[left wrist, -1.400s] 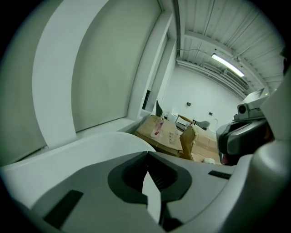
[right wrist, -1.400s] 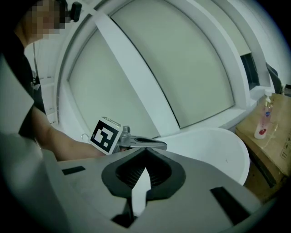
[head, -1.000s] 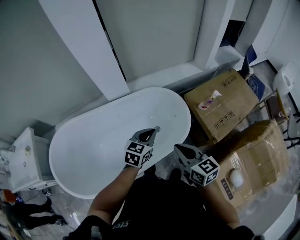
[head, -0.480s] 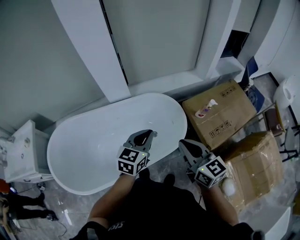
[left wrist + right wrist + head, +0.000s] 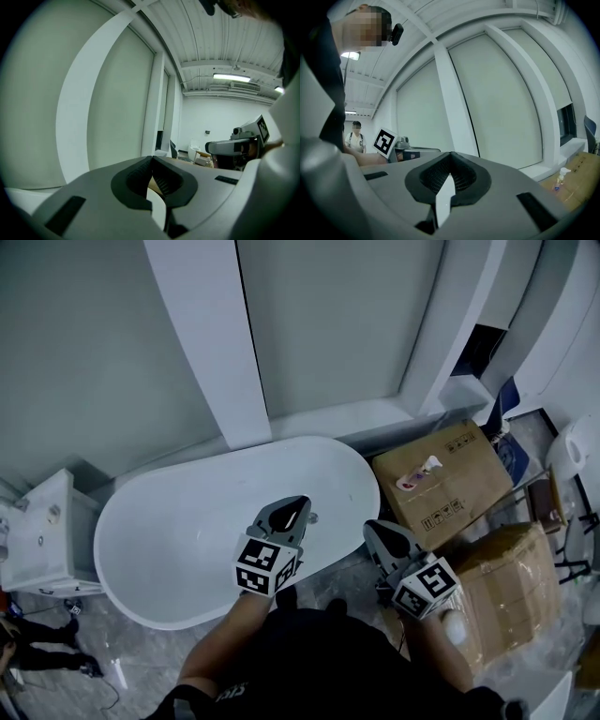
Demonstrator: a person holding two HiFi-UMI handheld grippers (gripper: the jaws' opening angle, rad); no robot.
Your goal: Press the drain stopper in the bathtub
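A white oval bathtub point(image 5: 169, 549) fills the middle of the head view, seen from steeply above, with cardboard boxes point(image 5: 450, 474) on the floor off the tub's right end. My left gripper point(image 5: 301, 503) hangs over the tub's right half, close to its front rim. My right gripper point(image 5: 371, 527) is outside the tub, just past that same rim and over the floor. Both pairs of jaws are pressed together with nothing between them. The small round drain stopper point(image 5: 312, 517) sits on the tub's bottom toward its right end, showing just beside the left gripper's tip. A second ago that tip lay right at the stopper in the head view. Now the stopper shows clear of it, and the view takes in more of the wall behind the tub. The left gripper's own view looks level at wall panels across the room, not down into the tub. I judge that the left gripper has lifted away from the stopper, so the press is either made or broken off. I cannot tell from here whether the stopper sits pushed down.
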